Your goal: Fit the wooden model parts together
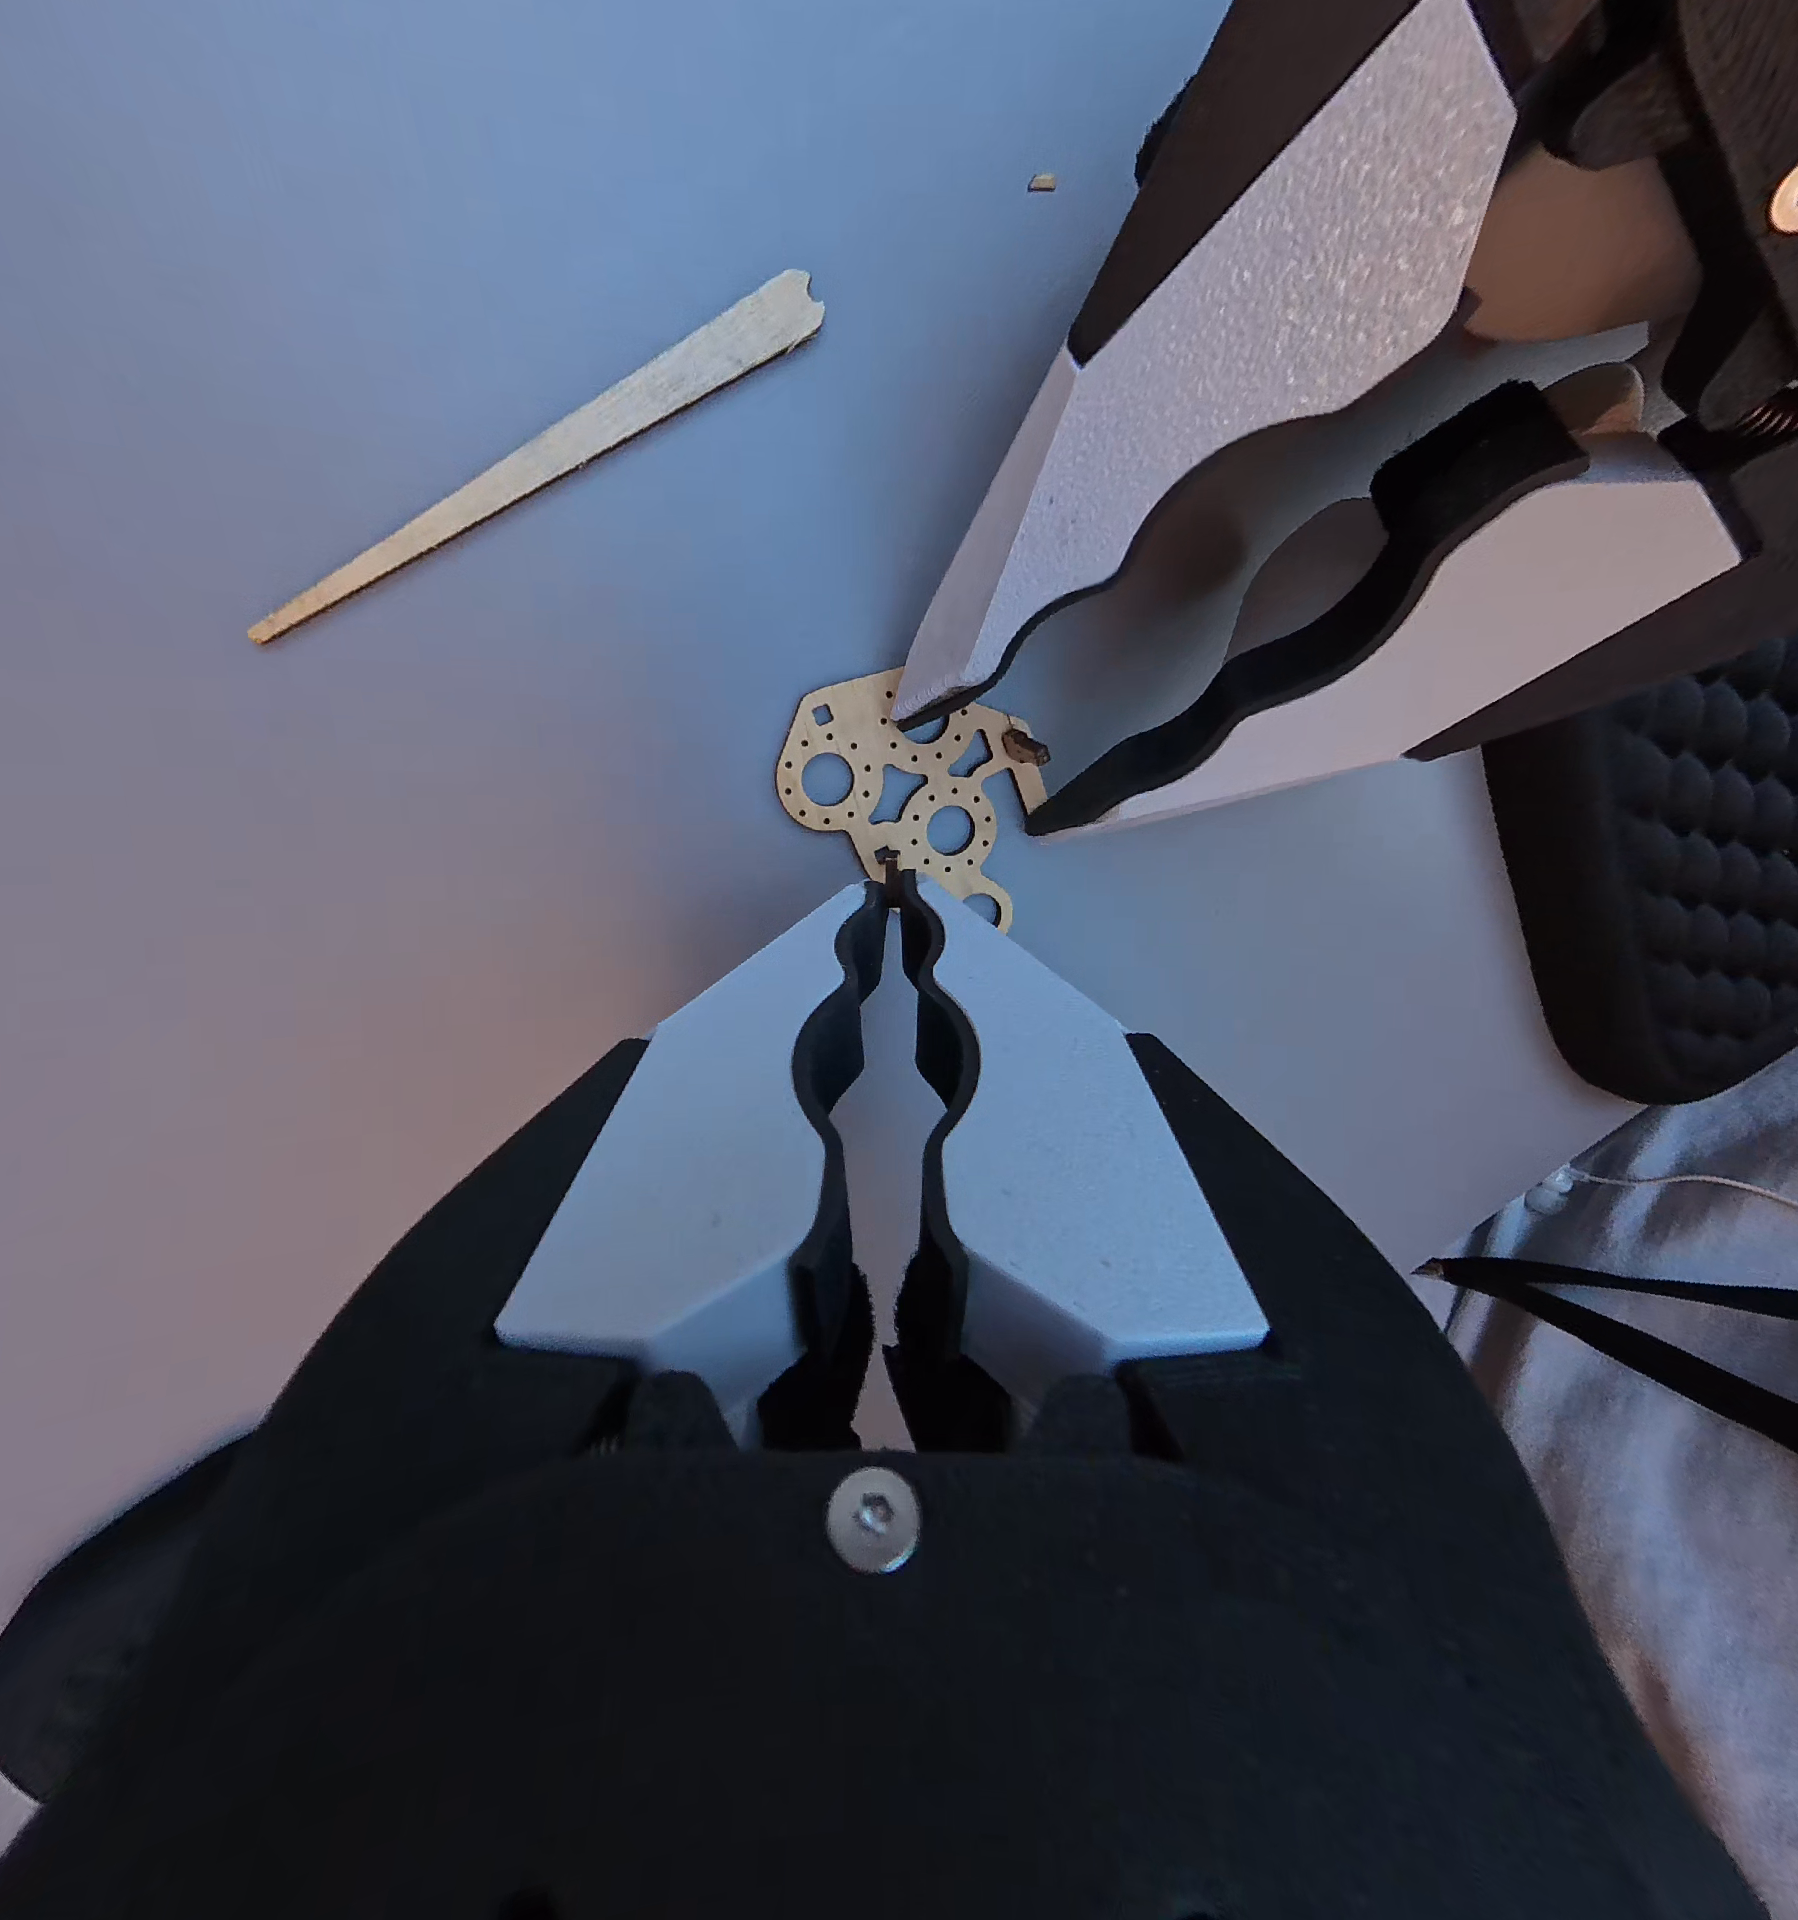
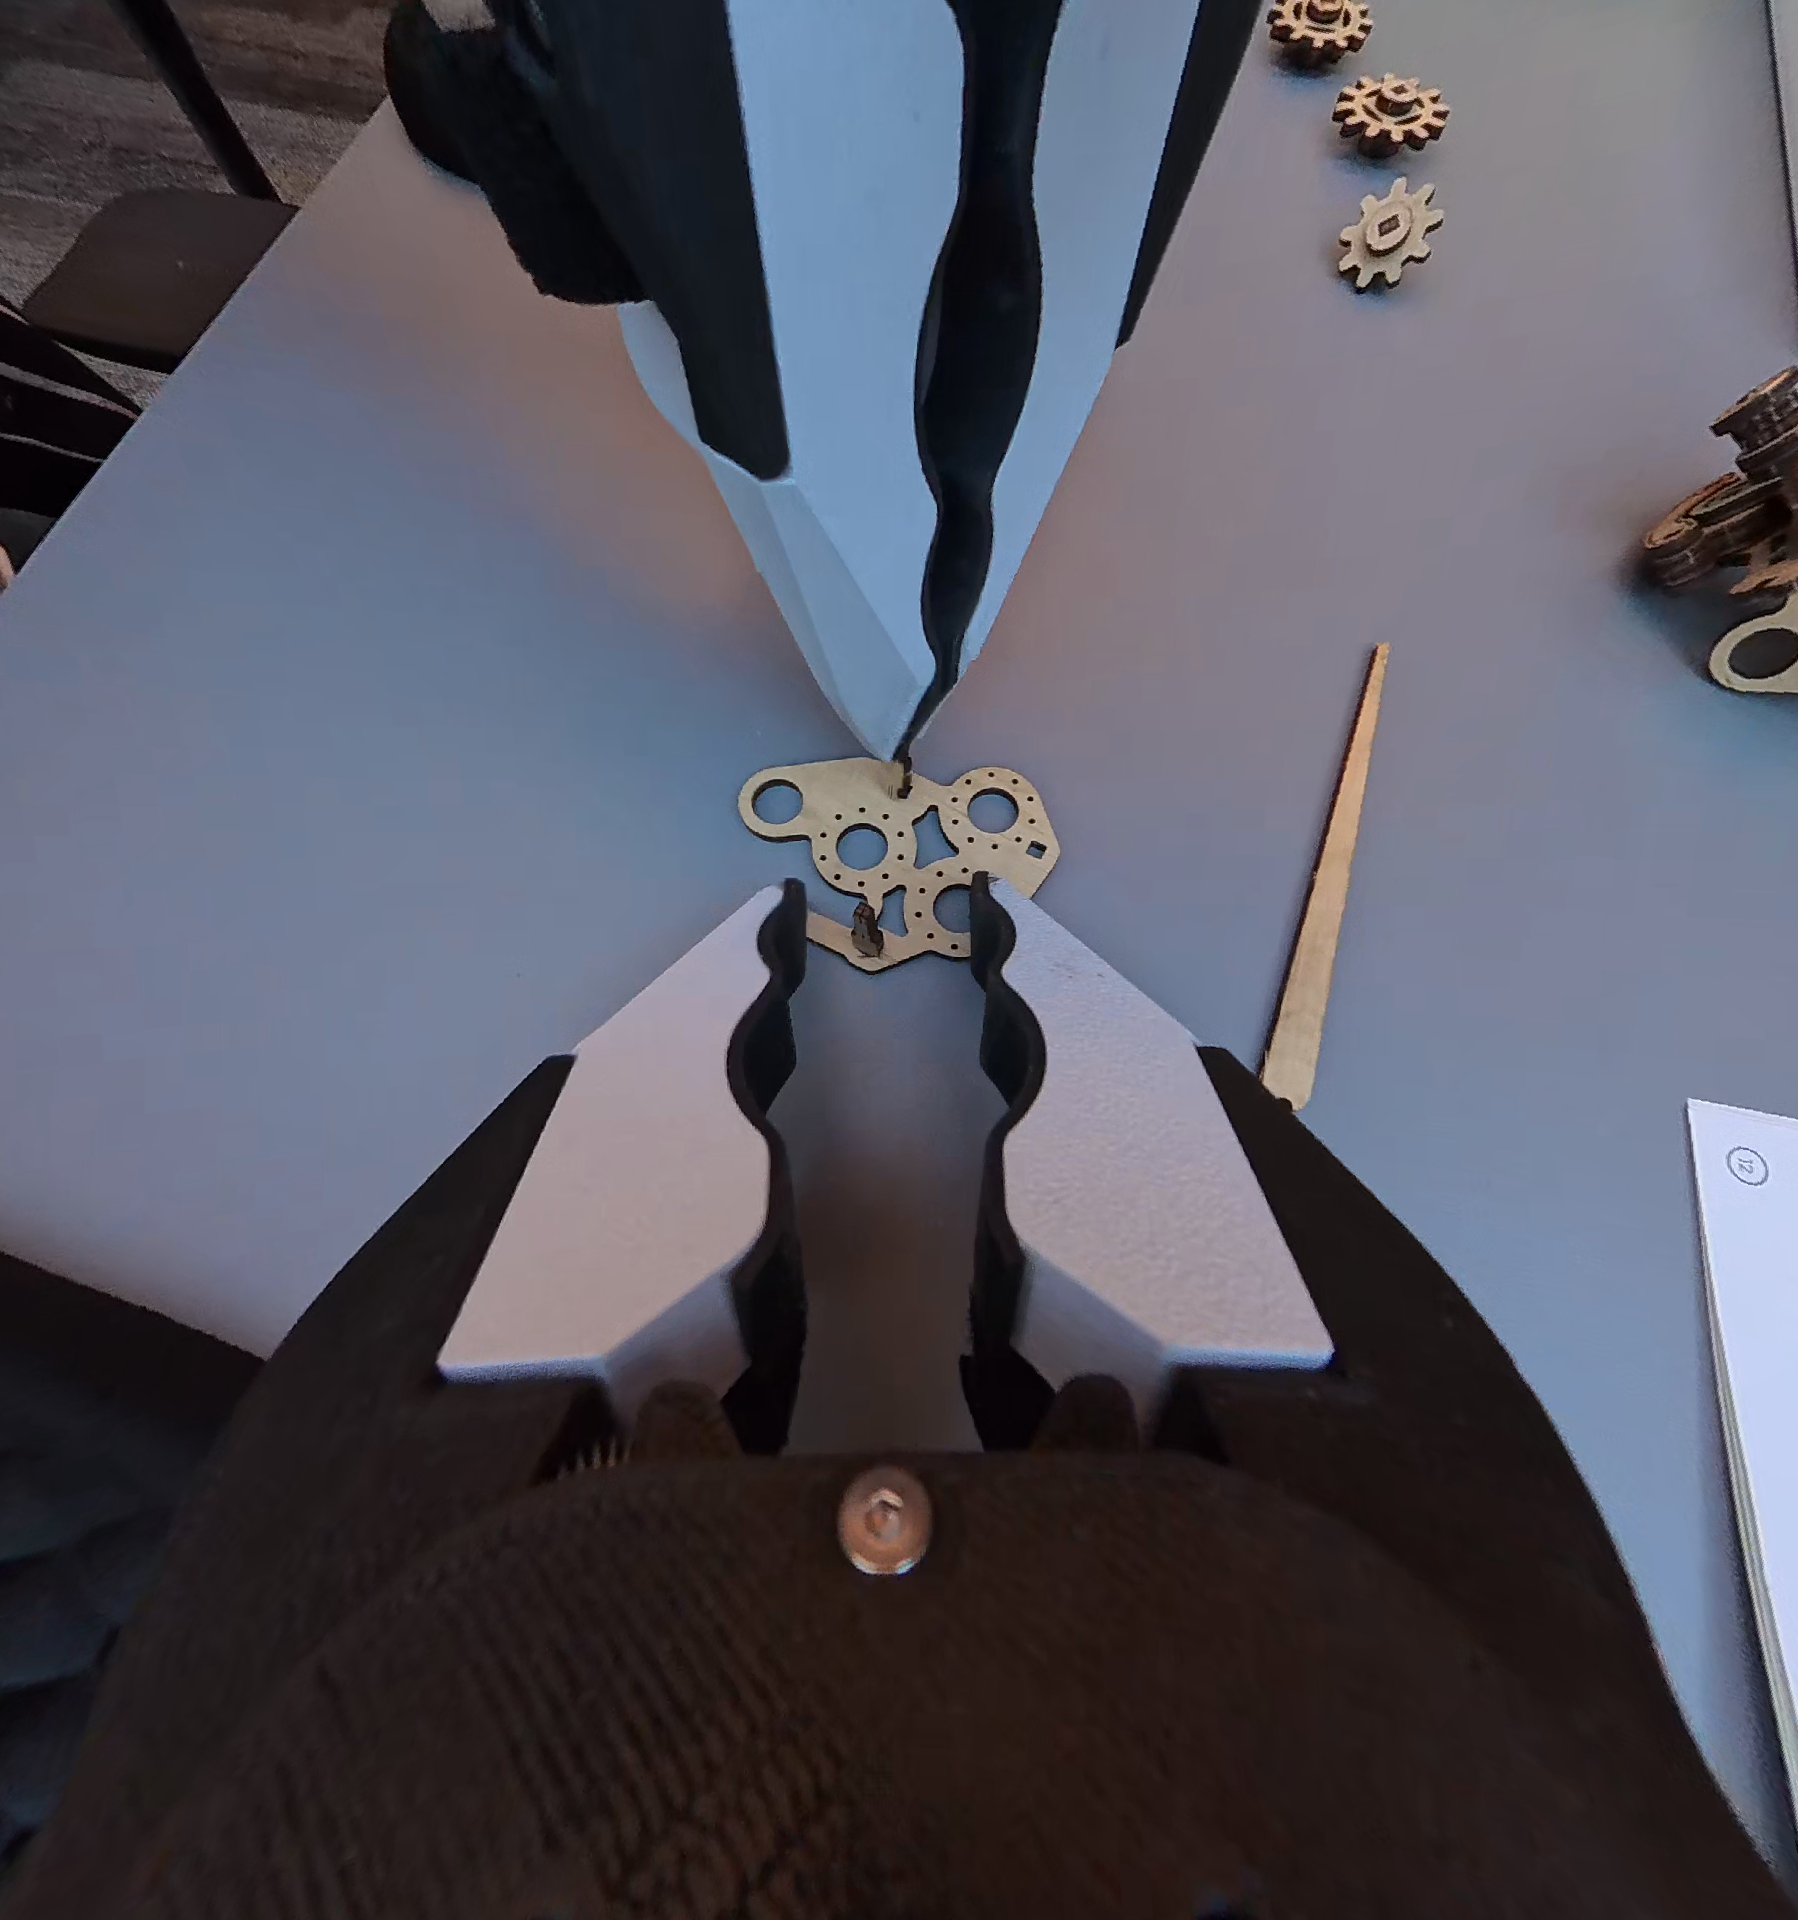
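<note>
A flat wooden plate with round holes and dot rows lies on the grey table; it also shows in the right wrist view. My left gripper is shut on a small dark wooden peg and holds it upright at a slot on the plate's edge. From the right wrist view the left gripper comes down from the top. My right gripper is open and empty, its tips over the plate's other side, either side of a second small peg standing in the plate. It also shows in the left wrist view.
A long tapered wooden stick lies to the right of the plate. Three wooden gears lie at the far right, beside a partly built wooden model. A booklet lies at the right edge. A black textured pad lies near the table edge.
</note>
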`<state>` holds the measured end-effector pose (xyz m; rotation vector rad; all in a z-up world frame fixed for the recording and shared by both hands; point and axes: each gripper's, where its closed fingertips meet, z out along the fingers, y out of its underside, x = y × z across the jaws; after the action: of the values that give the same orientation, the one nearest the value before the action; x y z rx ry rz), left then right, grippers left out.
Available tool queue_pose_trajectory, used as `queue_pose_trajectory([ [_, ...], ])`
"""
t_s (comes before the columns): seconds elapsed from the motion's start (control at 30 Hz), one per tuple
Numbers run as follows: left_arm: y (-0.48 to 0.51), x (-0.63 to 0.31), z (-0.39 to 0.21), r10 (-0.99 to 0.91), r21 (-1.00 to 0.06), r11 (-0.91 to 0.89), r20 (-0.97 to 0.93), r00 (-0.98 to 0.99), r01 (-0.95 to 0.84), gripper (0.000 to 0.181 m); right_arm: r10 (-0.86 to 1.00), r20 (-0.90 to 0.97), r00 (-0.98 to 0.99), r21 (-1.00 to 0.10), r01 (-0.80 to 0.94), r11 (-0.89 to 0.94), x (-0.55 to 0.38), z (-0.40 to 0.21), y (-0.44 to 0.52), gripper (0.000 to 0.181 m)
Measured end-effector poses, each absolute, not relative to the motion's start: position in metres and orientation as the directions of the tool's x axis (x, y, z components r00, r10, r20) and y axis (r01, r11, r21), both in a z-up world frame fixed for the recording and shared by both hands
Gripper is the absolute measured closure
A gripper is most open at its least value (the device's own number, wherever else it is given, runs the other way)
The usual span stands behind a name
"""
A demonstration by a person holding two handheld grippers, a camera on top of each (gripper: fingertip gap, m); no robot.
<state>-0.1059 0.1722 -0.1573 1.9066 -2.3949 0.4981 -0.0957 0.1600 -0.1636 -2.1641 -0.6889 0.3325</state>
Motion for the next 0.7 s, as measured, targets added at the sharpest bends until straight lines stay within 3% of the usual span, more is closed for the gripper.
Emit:
queue_pose_trajectory([
  [0.3,0.1752,-0.1053,-0.1586,-0.950,-0.200,0.172,0.224,-0.216,-0.965,0.180,0.518,-0.024,0.855,-0.769,0.315,-0.557,-0.0987,-0.1660,0.1620,0.156],
  [0.7,0.1788,-0.1037,-0.1588,-0.957,-0.136,0.270,0.067,-0.281,-0.953,0.180,0.384,-0.040,0.922,-0.772,0.216,-0.598,-0.1012,-0.1655,0.1661,0.152],
])
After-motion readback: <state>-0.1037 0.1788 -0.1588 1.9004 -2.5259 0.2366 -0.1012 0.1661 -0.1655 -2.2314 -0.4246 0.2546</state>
